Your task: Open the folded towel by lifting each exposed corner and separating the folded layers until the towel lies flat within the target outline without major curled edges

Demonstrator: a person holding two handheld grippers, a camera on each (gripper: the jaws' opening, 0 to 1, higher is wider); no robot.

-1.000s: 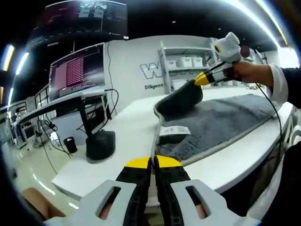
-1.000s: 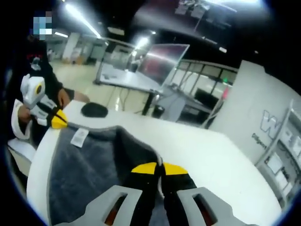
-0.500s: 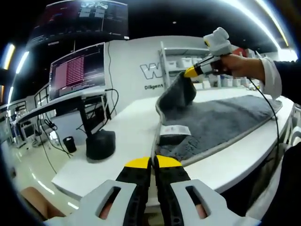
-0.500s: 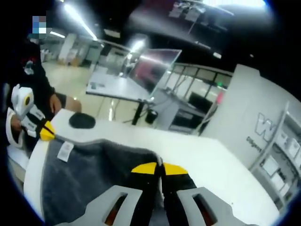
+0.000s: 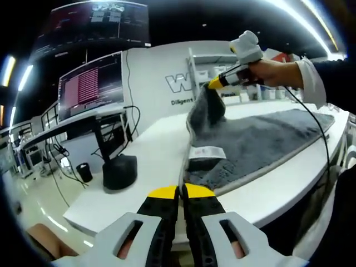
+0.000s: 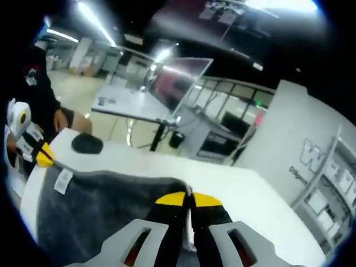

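Right gripper [image 5: 214, 83] held high upper right of left gripper view, clamped on raised towel [image 5: 256, 142] corner, left gripper [image 5: 181, 192] clamped on near corner at frame bottom, monitor [image 5: 92, 83] w/ black base upper left.

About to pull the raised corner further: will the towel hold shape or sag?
Likely sag: the towel droops limply below the right gripper. Its thick pile suggests some weight. The left gripper pins the near edge, so it probably won't slide.
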